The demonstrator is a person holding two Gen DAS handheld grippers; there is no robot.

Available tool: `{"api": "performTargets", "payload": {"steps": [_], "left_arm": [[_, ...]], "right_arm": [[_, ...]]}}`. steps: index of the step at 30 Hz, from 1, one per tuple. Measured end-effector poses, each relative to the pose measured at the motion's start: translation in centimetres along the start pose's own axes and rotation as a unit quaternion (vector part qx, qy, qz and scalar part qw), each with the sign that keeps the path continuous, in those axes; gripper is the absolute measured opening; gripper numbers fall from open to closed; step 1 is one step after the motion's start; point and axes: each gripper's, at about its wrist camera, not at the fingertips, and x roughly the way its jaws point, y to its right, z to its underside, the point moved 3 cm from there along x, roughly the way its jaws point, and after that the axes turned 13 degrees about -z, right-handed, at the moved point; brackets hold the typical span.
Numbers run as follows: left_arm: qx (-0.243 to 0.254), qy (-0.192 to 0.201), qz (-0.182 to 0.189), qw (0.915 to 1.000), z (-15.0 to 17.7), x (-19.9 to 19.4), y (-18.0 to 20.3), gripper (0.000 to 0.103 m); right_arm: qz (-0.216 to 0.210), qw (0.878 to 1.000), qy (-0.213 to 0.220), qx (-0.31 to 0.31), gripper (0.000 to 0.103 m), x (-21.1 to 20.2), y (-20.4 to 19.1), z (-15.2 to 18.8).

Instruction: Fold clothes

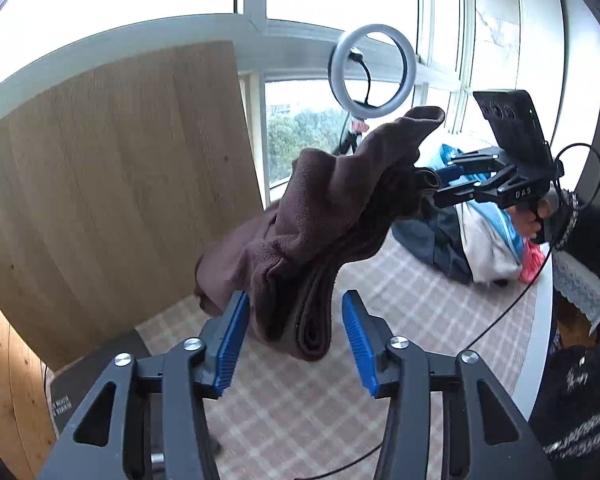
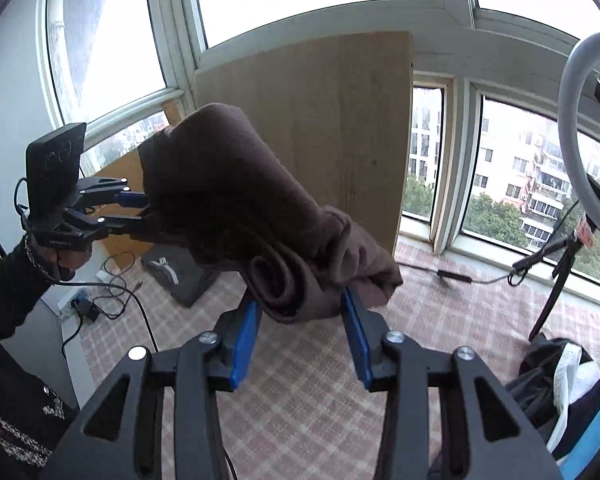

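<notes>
**Here, a brown fleece garment hangs in the air between two hand-held tongs**

Currently the brown fleece garment is lifted clear of the checked worktop, bunched and partly doubled over, stretched between both tools. The left tongs stand fairly wide, with a thick folded roll of the cloth hanging between the blue pads; from the left wrist view the pads do not clearly press it, though the right wrist view shows the left tongs meeting the cloth at its far end. The right tongs are also spread around a rolled bundle, and whether they grip firmly cannot be told.

The garment's long axis runs roughly level from one tool to the other, with a loose end pointing upward near the right tool and the folded edge drooping toward the worktop.

The likely risk: the thick, soft roll could slide from either tool if the pads are not squeezing it, dropping the cloth and undoing the fold. Pulling the tools apart could also tug it loose. A pile of other clothes lies near, well apart from the brown one.
</notes>
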Motion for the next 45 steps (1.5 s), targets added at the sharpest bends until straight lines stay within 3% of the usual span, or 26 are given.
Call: {"api": "performTargets", "payload": {"steps": [2,4,7,13,18,21,23,25,28,30,33,39,40,42,43,45], "left_arm": [[-0.002,-0.07,0.016,0.9974,6.6,-0.1,2.3,0.05],[-0.013,-0.152,0.033,0.9877,11.7,0.6,3.8,0.045],[-0.056,-0.164,0.028,0.9845,13.2,1.6,4.5,0.04],[-0.102,-0.121,0.03,0.9869,11.4,4.1,5.4,0.042],[-0.118,-0.133,0.004,0.9842,10.0,8.3,6.6,0.041],[-0.105,-0.14,-0.005,0.9846,10.2,9.5,6.6,0.04],[-0.105,-0.143,0.014,0.9841,10.7,9.1,6.7,0.04],[-0.108,-0.139,0.026,0.984,11.1,8.3,6.4,0.042],[-0.139,-0.143,0.03,0.9794,11.4,8.2,4.3,0.042],[-0.162,-0.147,0.012,0.9757,11.4,8.7,2.3,0.041],[-0.185,-0.151,0.007,0.971,11.0,9.1,-0.1,0.04],[-0.149,-0.143,0.016,0.9782,8.1,12.0,-1.3,0.04],[-0.145,-0.145,0.024,0.9785,7.6,12.9,-1.3,0.04],[-0.139,-0.158,0.028,0.9772,7.1,14.8,-1.4,0.04],[-0.135,-0.168,0.027,0.9761,7.0,15.8,-1.4,0.04],[-0.128,-0.187,0.013,0.974,7.0,17.1,-1.6,0.04]], "right_arm": [[-0.008,0.997,-0.064,0.041,0.058,0.9,-0.4,7.2],[-0.014,0.99,-0.1,0.098,0.058,1.3,-0.6,13.0],[-0.032,0.982,-0.079,0.169,0.058,1.2,-0.5,16.3],[0.013,0.988,-0.043,0.148,0.058,3.0,-0.6,12.9],[0.056,0.984,-0.049,0.163,0.056,7.0,2.2,10.7],[0.053,0.978,-0.057,0.194,0.032,8.4,4.1,10.6],[0.033,0.975,-0.056,0.213,0.03,8.8,4.6,10.7],[-0.018,0.973,-0.051,0.226,0.03,9.1,3.6,10.6],[-0.082,0.97,-0.055,0.224,0.032,11.2,0.7,10.0],[-0.115,0.965,-0.069,0.224,0.032,13.5,-1.0,9.6],[-0.095,0.97,-0.098,0.199,0.035,17.0,-2.5,9.1],[-0.126,0.969,-0.11,0.183,0.034,20.3,-4.4,8.4],[-0.119,0.97,-0.114,0.176,0.032,20.7,-4.7,8.4],[-0.102,0.973,-0.126,0.163,0.018,21.4,-4.8,8.5],[-0.114,0.971,-0.127,0.168,0.007,21.7,-4.8,8.5],[-0.155,0.963,-0.112,0.192,0.007,21.4,-4.7,8.1]]}}
